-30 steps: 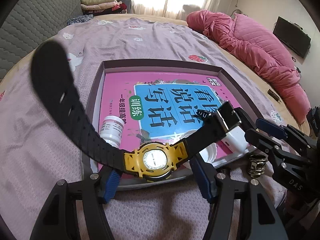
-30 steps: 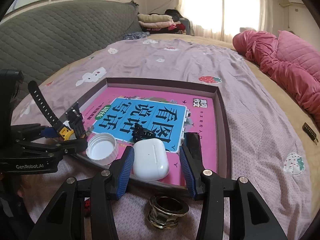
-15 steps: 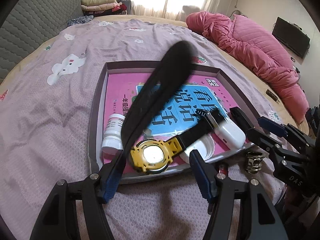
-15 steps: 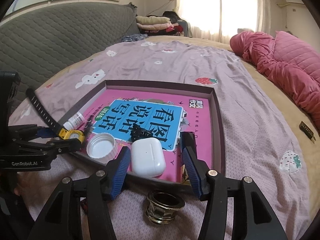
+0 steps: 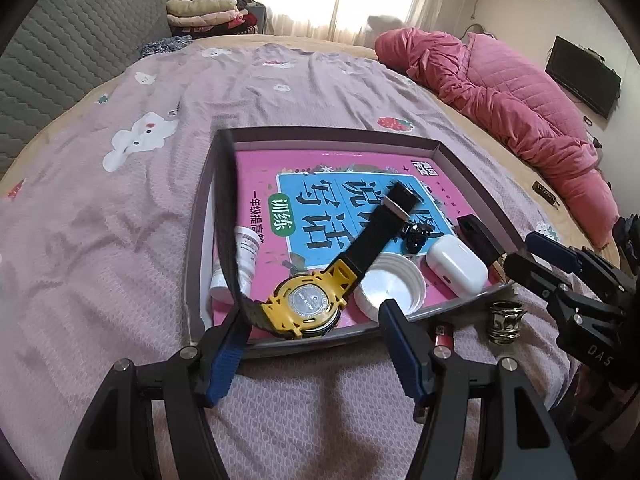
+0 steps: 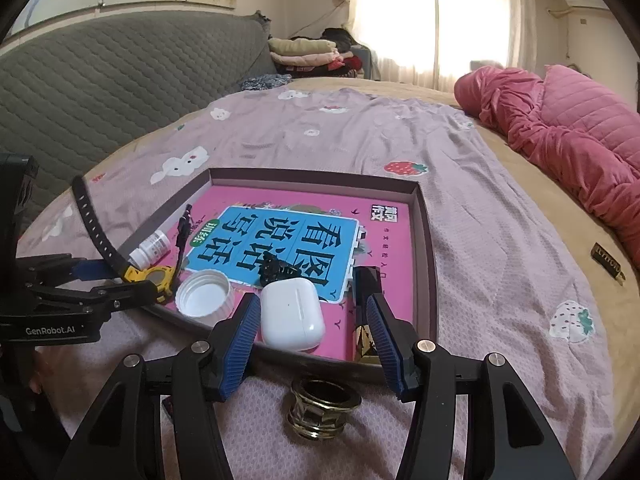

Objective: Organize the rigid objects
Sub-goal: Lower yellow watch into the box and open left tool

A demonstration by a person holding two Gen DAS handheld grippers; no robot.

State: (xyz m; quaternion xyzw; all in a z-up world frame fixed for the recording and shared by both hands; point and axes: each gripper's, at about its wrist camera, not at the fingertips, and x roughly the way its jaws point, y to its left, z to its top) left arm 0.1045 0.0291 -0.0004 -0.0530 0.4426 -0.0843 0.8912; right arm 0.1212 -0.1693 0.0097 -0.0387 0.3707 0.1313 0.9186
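The yellow watch (image 5: 306, 307) lies face-down in the near-left corner of the tray (image 5: 332, 133) on the bed (image 5: 100, 240), partly resting on the white cap (image 5: 390, 286), with one strap arching up against the left gripper (image 5: 308, 334)'s left finger; that contact could drag the watch back out if the hand pulls away carelessly. Its fingers are spread and pinch nothing, the watch case lying between and just beyond their tips. The right gripper (image 6: 312, 330) is likewise spread around the freed white earbud case (image 6: 290, 314), while the brass fitting (image 6: 322, 408) waits outside the tray.
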